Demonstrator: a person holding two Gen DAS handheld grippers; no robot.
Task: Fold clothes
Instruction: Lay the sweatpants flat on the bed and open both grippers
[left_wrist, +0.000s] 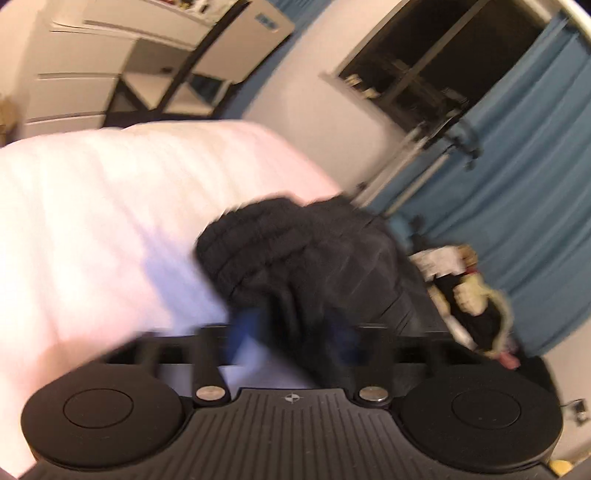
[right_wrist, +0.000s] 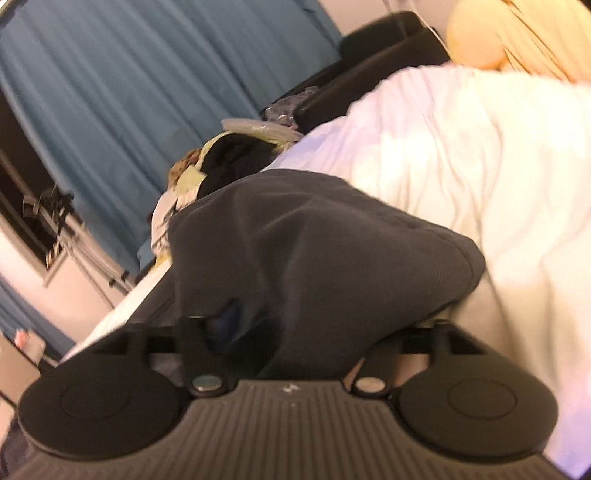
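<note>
Dark garment (left_wrist: 314, 258) bunched up, lifted off the white bed (left_wrist: 110, 206), hanging right in front of both tongs. Left tongs (left_wrist: 295, 328) clenched on its lower edge; blue fingertips (left_wrist: 243, 328) partly visible either side of the cloth, heavy blur. Right tongs (right_wrist: 291, 325) also buried in the dark garment (right_wrist: 314, 240); cloth drapes over the fingers, so grip looks clamped but cannot tell for sure. White bed (right_wrist: 480, 166) spreads right of the right tongs. Clothes pile (right_wrist: 229, 155) beyond the garment, past the bed edge. Blue curtain (right_wrist: 129, 92) up left behind it. Window (left_wrist: 443, 62) far ahead of the left tongs, curtain (left_wrist: 517, 184) to its right.
</note>
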